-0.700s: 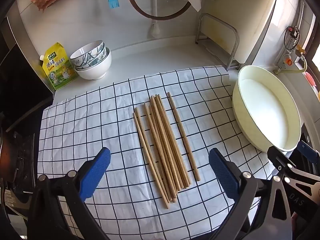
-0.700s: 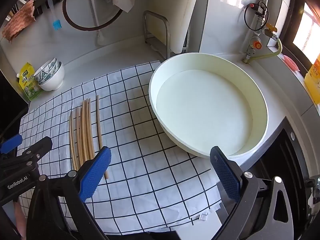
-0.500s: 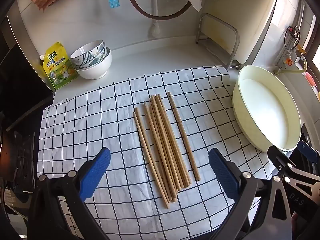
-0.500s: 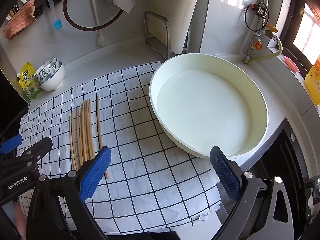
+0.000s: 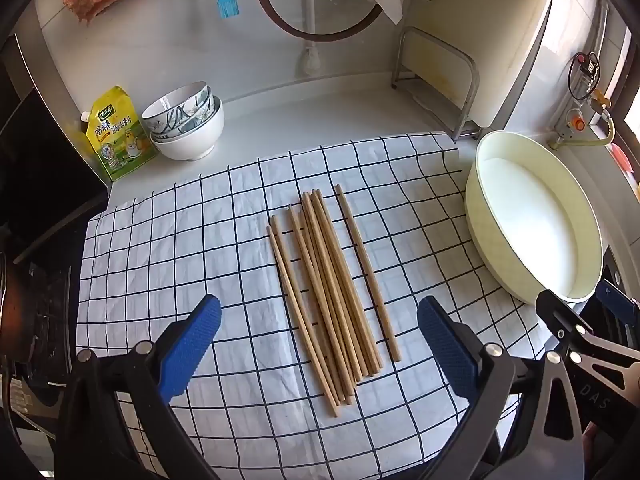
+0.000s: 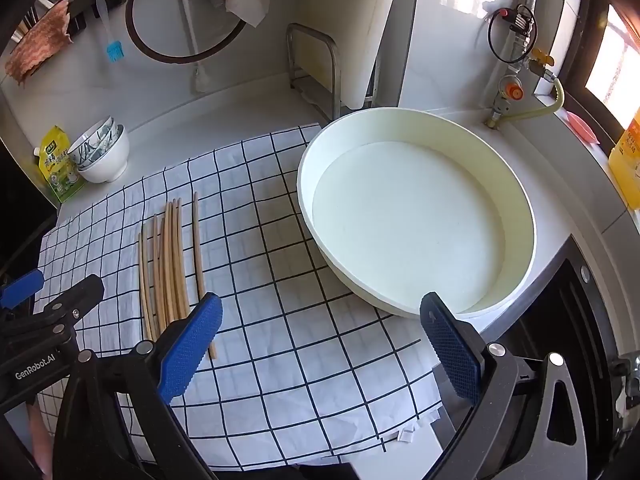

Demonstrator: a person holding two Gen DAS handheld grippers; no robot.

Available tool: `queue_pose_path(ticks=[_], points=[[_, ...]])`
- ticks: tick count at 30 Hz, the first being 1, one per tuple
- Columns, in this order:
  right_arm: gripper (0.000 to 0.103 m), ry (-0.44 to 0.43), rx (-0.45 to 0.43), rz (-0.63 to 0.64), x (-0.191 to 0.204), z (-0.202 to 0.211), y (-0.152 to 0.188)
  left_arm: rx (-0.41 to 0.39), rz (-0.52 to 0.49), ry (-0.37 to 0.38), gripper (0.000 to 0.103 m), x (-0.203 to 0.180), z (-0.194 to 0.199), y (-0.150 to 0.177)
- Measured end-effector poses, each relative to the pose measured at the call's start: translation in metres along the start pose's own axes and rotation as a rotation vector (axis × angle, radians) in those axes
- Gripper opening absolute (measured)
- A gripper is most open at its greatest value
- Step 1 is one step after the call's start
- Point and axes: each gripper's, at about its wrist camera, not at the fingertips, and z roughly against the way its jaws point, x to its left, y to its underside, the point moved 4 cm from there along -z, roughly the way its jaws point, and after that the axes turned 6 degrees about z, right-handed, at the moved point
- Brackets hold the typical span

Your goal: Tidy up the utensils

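Several wooden chopsticks (image 5: 332,284) lie side by side on a white cloth with a black grid (image 5: 180,240); one chopstick (image 5: 366,270) lies slightly apart on their right. My left gripper (image 5: 319,350) hovers open above their near ends, nothing between its blue pads. In the right wrist view the chopsticks (image 6: 168,264) sit at the left, and my right gripper (image 6: 320,350) stands open over bare cloth (image 6: 280,320), to the right of them. A round cream basin (image 6: 416,208) rests on the cloth's right edge, with nothing inside it.
Stacked bowls (image 5: 186,122) and a yellow-green seasoning pouch (image 5: 118,136) stand at the back left. A metal rack (image 5: 436,80) holding a white board is at the back. A gas valve and hose (image 6: 516,92) sit far right. A dark stove (image 5: 32,300) borders the left.
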Motion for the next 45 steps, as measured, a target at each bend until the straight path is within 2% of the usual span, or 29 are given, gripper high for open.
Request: queue_pose_path(ticks=[45], points=[[0.095,0.001,-0.015,0.015,0.005,0.001,-0.002,-0.008,0.009,-0.004,0.097,0.01,0.005,-0.004]])
